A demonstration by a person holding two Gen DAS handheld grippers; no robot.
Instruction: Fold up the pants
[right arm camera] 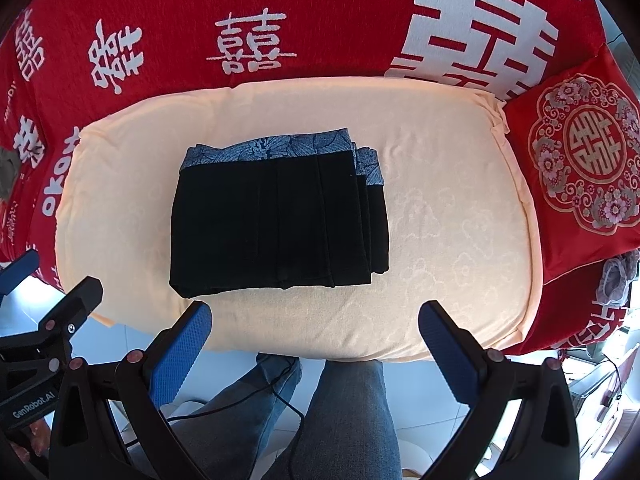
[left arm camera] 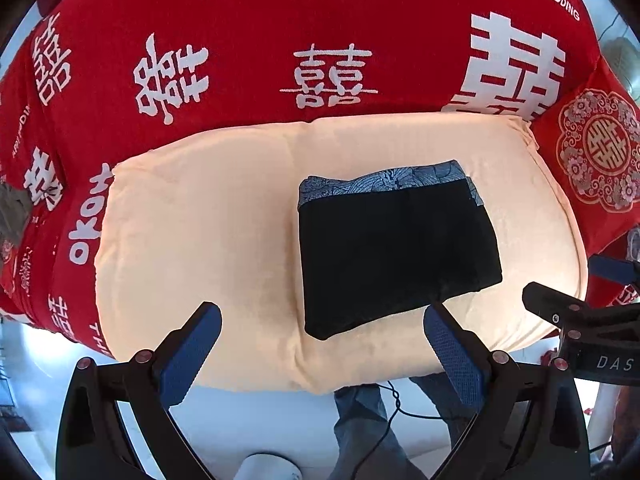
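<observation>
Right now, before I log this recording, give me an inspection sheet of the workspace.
Surface: cream cushion on a red printed sofa cover.
Job's things: black pants folded into a compact stack, patterned waistband on the far edge.
Clutter: red embroidered pillow at the cushion's right end.
Grippers: left gripper and right gripper both open, empty, clear of the pants.
Cables: black cable across the person's jeans.
Surroundings: pale tiled floor.

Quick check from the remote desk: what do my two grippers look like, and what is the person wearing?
Both the left gripper and right gripper have black angular frames with metal rivets and blue textured fingers. White lettering reads "DAS" on one, "GenRobot.AI" on the other. The person wears grey-blue jeans; a thin black cable crosses them.
</observation>
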